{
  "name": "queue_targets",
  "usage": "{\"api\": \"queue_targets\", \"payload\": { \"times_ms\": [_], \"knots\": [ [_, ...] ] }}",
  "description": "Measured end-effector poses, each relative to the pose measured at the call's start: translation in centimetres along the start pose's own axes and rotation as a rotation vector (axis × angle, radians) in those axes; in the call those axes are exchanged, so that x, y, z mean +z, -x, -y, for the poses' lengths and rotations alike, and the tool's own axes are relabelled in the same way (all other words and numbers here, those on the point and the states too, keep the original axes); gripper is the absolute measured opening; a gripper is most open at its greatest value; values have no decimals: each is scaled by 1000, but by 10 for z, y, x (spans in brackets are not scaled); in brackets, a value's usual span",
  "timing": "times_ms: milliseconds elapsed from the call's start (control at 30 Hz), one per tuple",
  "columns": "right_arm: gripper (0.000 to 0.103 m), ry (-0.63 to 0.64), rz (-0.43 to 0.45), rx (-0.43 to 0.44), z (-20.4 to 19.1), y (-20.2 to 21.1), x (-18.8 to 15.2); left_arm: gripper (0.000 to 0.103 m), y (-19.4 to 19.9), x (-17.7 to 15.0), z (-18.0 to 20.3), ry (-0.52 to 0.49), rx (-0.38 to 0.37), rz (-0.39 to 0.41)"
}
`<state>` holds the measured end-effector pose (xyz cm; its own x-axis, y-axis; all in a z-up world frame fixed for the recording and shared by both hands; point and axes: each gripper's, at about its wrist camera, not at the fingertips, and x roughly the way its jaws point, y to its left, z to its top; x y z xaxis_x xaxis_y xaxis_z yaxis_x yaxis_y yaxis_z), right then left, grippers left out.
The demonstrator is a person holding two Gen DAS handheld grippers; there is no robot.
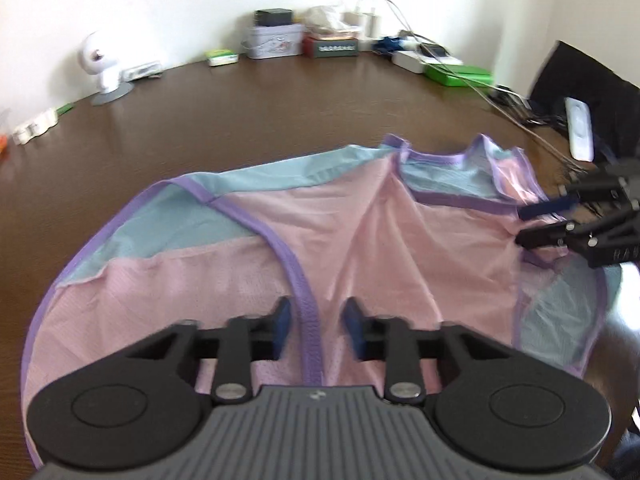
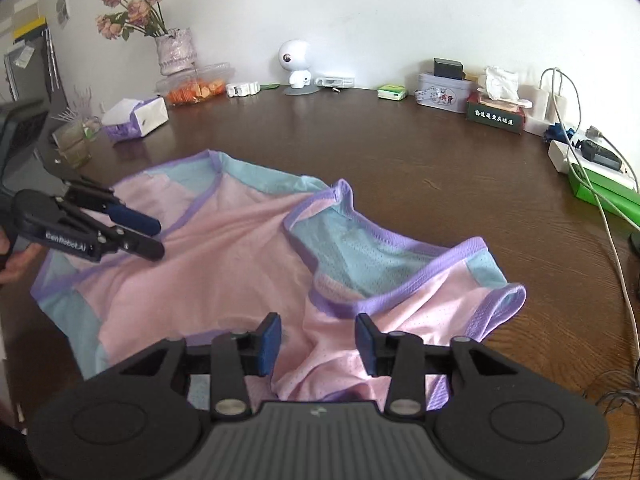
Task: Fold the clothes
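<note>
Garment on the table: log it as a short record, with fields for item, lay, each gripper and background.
item: sleeveless mesh top, pink with light-blue panels and purple edging
lay: spread on the brown table, rumpled, not yet folded
left gripper: jaws apart, over a purple trim strip; no grip visible
right gripper: jaws apart, over bunched pink cloth; no grip visible
background: white figurine, vase of flowers, cables near the wall
</note>
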<state>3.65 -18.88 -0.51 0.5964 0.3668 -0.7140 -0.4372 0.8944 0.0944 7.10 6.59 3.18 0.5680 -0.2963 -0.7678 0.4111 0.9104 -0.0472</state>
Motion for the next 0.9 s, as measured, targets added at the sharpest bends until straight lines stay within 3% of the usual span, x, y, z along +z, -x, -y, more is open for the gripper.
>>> {"api": "queue_targets", "payload": {
  "times_ms": [33, 233, 300, 367, 400, 433, 467, 533, 700, 800, 867, 900],
  "knots": [
    [3, 2, 0, -15, -2, -2, -2, 3, 2, 0, -4, 30, -2, 14],
    [2, 7, 76, -36, -6, 29, -5, 0, 24, -9, -29, 201, 40, 80],
    [12, 27, 91, -21, -7, 41, -11, 3, 32, -10, -32, 235, 33, 82],
    [57, 69, 78, -9, -11, 46, -21, 10, 39, -9, -22, 183, -5, 81],
    [58, 86, 70, -11, -13, 46, -25, 23, 40, -10, -14, 147, -19, 75],
    [53, 96, 60, -27, -15, 43, -29, 29, 40, -12, -6, 110, -26, 68],
    [37, 99, 46, -38, -15, 40, -32, 37, 40, -14, 2, 76, -28, 62],
    [4, 79, 16, -48, -12, 32, -36, 37, 37, -20, 12, 33, -29, 29],
    [3, 26, 70, -84, 5, 66, -38, 37, 42, -43, 12, 35, -35, -8],
    [16, 55, 81, -71, 0, 74, -39, 39, 51, -54, 10, 36, -52, -2],
    [49, 53, 104, -29, -9, 68, -35, 41, 55, -60, 10, 31, -49, 0],
    [50, 49, 116, -9, -14, 63, -32, 41, 57, -63, 10, 27, -45, 1]
  ]
}}
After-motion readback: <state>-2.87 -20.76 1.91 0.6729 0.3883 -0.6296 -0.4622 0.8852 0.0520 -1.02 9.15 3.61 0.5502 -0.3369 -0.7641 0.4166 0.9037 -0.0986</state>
